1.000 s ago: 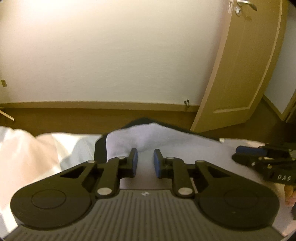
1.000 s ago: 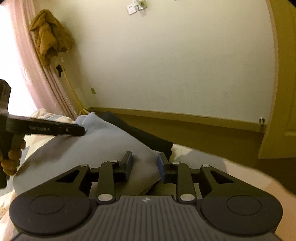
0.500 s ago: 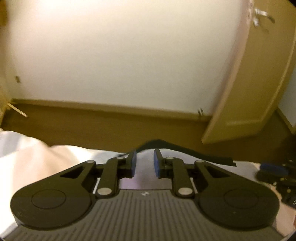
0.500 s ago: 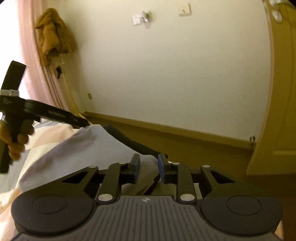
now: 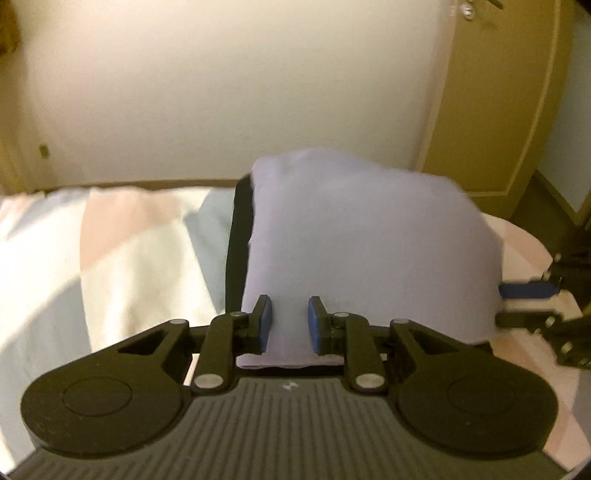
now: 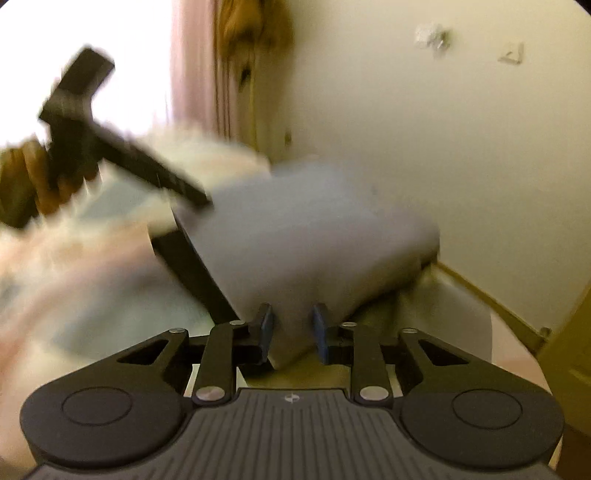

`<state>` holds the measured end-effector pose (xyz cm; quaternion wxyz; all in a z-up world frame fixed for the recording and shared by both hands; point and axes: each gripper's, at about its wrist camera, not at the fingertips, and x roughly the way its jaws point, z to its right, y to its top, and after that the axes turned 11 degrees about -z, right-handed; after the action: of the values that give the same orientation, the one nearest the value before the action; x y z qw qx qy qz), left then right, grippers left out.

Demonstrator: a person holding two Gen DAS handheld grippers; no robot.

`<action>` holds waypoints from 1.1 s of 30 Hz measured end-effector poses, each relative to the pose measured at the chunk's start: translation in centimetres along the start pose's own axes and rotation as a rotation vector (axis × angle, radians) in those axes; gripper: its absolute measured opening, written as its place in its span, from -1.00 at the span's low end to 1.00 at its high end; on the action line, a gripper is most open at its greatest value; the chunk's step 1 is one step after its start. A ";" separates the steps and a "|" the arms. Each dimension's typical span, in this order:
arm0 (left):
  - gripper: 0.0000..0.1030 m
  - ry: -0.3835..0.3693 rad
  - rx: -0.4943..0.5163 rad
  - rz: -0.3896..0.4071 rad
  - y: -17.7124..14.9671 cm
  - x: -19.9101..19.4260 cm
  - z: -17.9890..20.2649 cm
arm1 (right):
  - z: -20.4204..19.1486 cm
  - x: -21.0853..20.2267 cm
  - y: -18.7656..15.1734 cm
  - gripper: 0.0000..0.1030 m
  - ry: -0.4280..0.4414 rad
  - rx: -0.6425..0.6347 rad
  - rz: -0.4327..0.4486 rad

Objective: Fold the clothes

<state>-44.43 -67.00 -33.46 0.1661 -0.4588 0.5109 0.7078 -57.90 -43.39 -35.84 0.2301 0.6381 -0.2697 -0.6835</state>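
A lavender-grey garment point(image 5: 362, 236) with a black band point(image 5: 238, 251) along its left edge arches over the bed. My left gripper point(image 5: 286, 321) is shut on its near edge, with fabric filling the gap between the blue pads. In the right wrist view the same garment point(image 6: 303, 236) is blurred by motion, and my right gripper point(image 6: 291, 328) is shut on a fold of it. The right gripper point(image 5: 500, 304) also shows at the garment's right edge. A hand point(image 6: 33, 184) holds the left gripper point(image 6: 201, 201) at the garment's far left corner.
The bed sheet point(image 5: 110, 258) has pale pink, white and grey patches. A cream wall stands behind, with a wooden door point(image 5: 498, 92) at the right. A brown coat point(image 6: 251, 29) hangs by a pink curtain point(image 6: 195, 74) near the bright window.
Both grippers have swung with the garment; its fold now stands higher and wider in front of the left gripper. The right view has tilted and blurred, and the bed shows more.
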 end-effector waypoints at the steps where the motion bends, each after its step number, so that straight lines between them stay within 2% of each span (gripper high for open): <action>1: -0.60 -0.001 0.005 -0.006 -0.7 0.0 0.2 | 0.4 0.4 -0.5 -0.55 0.003 -0.008 -0.010; 5: -0.59 0.030 0.022 -0.001 -0.8 -0.4 0.7 | 1.4 0.5 -0.6 -0.51 0.040 0.005 -0.034; 8: -0.61 0.046 0.050 -0.001 -0.7 -2.2 1.5 | 1.4 -0.6 -0.2 -0.52 0.042 0.017 -0.052; 12: -0.61 0.035 0.067 0.014 -0.2 -3.7 2.5 | 1.8 -3.4 1.4 -0.52 0.015 0.067 0.019; 18: -0.61 0.040 0.030 -0.030 0.6 0.0 3.2 | 3.3 -1.3 4.1 -0.52 -0.024 0.104 0.129; 23: -0.60 0.062 0.012 -0.035 0.0 2.1 4.3 | 4.2 3.8 2.3 -0.53 -0.040 0.078 0.025; 28: -0.60 0.106 -0.025 -0.065 0.4 1.4 5.2 | 5.0 3.9 2.7 -0.53 -0.017 0.109 -0.004; 30: -0.56 0.130 -0.057 -0.098 0.8 0.4 6.0 | 5.4 3.3 3.2 -0.53 0.002 0.156 -0.004; 33: -0.28 0.165 -0.117 -0.143 1.0 -0.9 6.8 | 5.8 0.6 3.6 -0.46 0.023 0.234 0.045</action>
<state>-47.96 -61.24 -31.80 0.1463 -0.5595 0.4467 0.6826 -63.82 -45.99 -33.67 0.1725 0.6623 -0.3593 -0.6345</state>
